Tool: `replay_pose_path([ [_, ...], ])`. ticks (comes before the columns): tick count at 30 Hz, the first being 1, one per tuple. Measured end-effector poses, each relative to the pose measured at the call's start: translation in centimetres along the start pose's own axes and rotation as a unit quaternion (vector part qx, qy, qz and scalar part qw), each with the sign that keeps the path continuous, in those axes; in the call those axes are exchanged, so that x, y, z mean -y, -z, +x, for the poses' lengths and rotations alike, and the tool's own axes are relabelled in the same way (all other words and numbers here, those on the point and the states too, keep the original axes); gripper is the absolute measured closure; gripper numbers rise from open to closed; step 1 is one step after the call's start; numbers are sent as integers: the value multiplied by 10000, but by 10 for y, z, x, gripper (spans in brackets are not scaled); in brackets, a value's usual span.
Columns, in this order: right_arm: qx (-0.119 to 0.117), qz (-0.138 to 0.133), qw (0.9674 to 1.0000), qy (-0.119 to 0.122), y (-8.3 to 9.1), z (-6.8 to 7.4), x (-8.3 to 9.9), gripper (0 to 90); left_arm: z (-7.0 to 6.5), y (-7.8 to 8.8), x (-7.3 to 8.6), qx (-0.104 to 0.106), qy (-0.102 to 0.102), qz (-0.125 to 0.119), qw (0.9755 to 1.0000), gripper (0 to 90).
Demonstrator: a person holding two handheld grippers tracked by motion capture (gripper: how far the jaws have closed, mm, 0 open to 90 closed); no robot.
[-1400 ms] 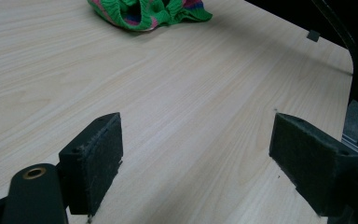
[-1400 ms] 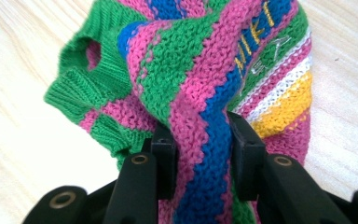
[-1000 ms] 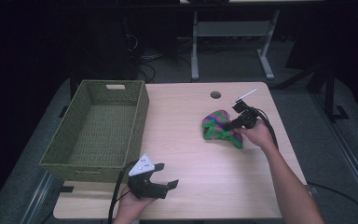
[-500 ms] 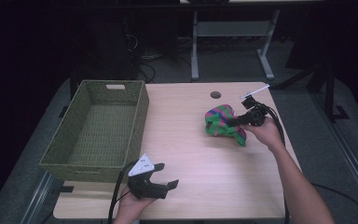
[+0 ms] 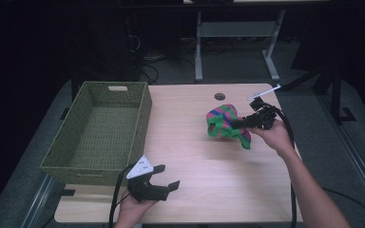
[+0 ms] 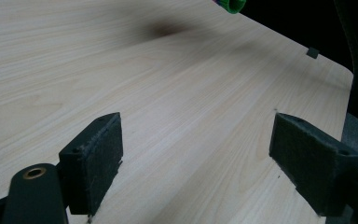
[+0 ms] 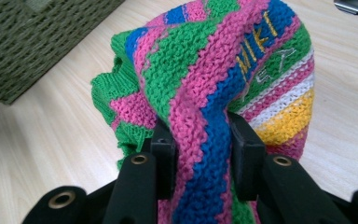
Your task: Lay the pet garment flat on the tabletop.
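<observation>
Right gripper (image 5: 240, 124), right of centre in the high view, pinches one knitted cloth (image 5: 225, 124) striped pink, green and blue, lifted above the table (image 5: 185, 142). Left gripper (image 5: 165, 177), at the bottom edge, rests with jaws spread wide over bare pale wood. One green woven basket (image 5: 100, 133) sits at left. Dark floor and cables lie behind.

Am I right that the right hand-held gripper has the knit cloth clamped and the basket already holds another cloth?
Not quite. The right hand-held gripper does clamp the knit cloth, but the basket holds nothing; the high view shows its bare woven floor.
</observation>
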State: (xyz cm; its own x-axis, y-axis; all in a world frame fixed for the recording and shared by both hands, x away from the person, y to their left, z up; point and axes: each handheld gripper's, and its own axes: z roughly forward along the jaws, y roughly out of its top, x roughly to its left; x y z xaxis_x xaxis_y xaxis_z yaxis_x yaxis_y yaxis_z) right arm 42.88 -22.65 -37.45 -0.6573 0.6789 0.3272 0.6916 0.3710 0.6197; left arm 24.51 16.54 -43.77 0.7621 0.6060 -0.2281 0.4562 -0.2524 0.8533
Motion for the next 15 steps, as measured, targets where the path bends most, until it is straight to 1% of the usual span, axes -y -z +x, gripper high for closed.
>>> replay_pose_path([
  [1, 0, 0, 10000, 0, 0, 0, 0, 674, 0, 0, 0, 0, 0, 0, 10000, 169],
  [3, -15, -12, 10000, 63, 2, 5, 0, 674, -1, 0, 0, -10, -43, 31, 10000, 169],
  [6, -30, -40, 10000, 73, 3, 8, 1, 674, -1, 0, 0, -12, -43, 38, 10000, 169],
  [12, -72, -10, 9998, 186, 5, 15, 6, 674, 0, 1, 1, -44, -36, 43, 10000, 169],
  [13, -62, -23, 9997, 256, 5, 18, 7, 674, 0, 1, 1, -47, -40, 38, 10000, 169],
  [15, -91, -13, 9996, 263, 6, 21, 9, 674, 1, 1, 0, -44, -25, 12, 10000, 169],
])
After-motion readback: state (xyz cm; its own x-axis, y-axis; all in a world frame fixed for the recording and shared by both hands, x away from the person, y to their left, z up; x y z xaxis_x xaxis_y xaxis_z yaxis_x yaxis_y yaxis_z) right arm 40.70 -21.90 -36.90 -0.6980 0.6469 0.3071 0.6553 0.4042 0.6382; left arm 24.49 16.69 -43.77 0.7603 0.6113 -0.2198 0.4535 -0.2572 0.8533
